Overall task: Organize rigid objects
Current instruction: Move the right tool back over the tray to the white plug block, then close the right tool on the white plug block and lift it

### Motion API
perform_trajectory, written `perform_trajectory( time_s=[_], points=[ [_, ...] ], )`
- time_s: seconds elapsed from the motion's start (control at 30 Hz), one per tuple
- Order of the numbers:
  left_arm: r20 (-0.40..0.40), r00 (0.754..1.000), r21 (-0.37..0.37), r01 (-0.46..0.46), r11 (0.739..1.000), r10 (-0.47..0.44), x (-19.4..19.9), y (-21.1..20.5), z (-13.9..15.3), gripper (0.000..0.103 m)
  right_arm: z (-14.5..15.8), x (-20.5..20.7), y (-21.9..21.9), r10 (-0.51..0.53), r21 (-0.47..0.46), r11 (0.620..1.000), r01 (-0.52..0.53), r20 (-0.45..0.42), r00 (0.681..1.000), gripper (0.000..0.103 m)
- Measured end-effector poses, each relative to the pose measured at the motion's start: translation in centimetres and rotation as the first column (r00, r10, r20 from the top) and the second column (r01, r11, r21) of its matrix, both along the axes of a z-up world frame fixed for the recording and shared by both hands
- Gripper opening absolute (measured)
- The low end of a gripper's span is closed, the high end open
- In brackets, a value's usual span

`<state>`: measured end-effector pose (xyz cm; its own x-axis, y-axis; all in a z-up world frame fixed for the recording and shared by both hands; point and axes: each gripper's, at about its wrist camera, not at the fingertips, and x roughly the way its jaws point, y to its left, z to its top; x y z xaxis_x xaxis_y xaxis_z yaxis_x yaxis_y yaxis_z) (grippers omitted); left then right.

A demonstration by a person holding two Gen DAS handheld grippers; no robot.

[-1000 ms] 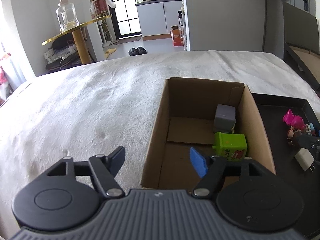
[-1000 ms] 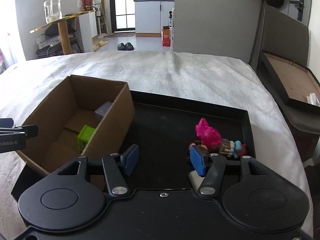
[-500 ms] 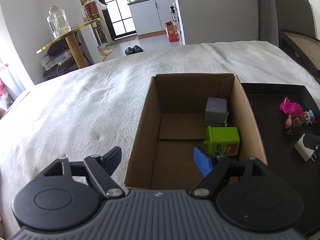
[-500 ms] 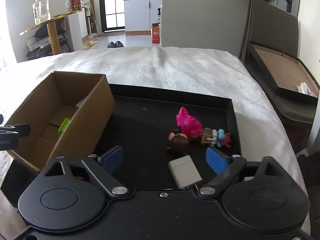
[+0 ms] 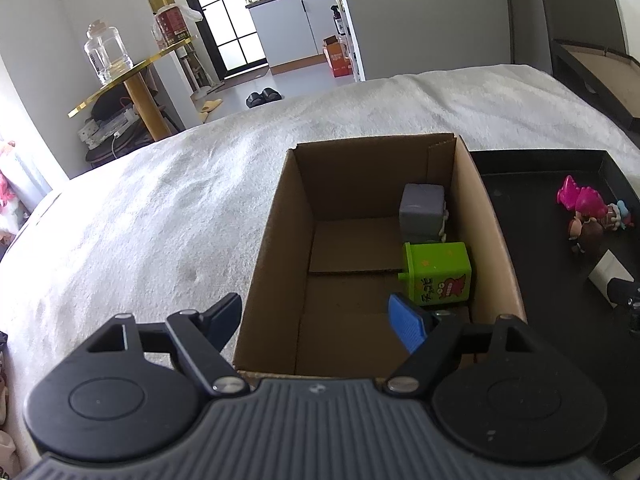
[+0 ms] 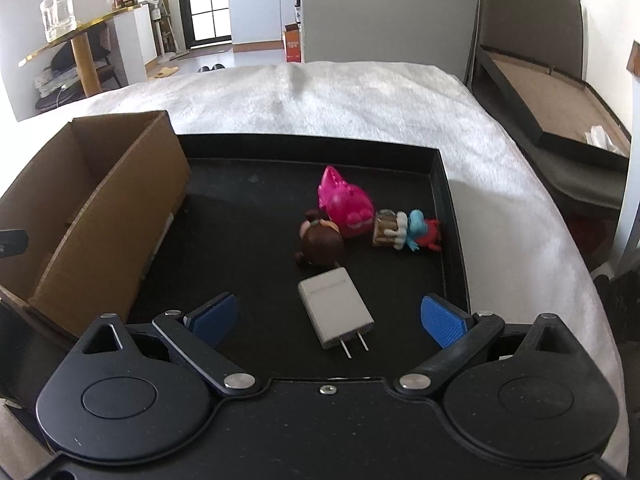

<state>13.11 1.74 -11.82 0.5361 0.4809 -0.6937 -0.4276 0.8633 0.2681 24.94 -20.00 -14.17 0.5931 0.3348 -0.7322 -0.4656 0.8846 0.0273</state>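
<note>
Tongs on the right (image 6: 328,316), jaws just opened wide, straddle a white charger (image 6: 336,312) lying untouched on the black tray (image 6: 448,200). Left tongs (image 5: 316,320) hover open over the cardboard box (image 5: 272,248).

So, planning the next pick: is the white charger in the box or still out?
Out: the white charger lies flat on the black tray, prongs toward the camera.
</note>
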Motion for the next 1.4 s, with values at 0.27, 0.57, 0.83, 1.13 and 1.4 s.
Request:
perform_trajectory(
  time_s=[0.27, 0.57, 0.83, 1.13, 1.4],
  points=[
    [-0.021, 1.0, 0.014, 0.008, 1.0, -0.008, 0.6, -0.6, -0.3, 0.08, -1.2, 0.8, -0.3, -0.004, -0.001, 1.0, 0.004, -0.023, 1.0, 0.091],
    [-0.026, 1.0, 0.023, 0.009, 1.0, -0.008, 0.8, -0.9, -0.3, 0.08, -2.7, 1.2, -0.5, 0.015, -0.015, 1.0, -0.016, -0.078, 0.997, 0.029],
    [-0.018, 1.0, 0.02, 0.01, 1.0, -0.01, 0.7, -0.9, -0.2, 0.08, -1.6, 0.7, -0.7, 0.028, -0.002, 1.0, -0.028, -0.067, 0.997, 0.013],
    [-0.008, 1.0, 0.013, 0.001, 1.0, -0.001, 0.5, -0.6, 0.0, 0.08, -1.2, 0.6, -0.5, 0.039, -0.003, 0.999, -0.04, -0.077, 0.996, 0.013],
    [0.001, 1.0, 0.011, -0.006, 1.0, 0.006, 0.4, -0.4, 0.1, 0.08, -1.3, 0.3, -0.2, 0.029, -0.006, 1.0, -0.03, -0.108, 0.994, 0.033]
  ],
)
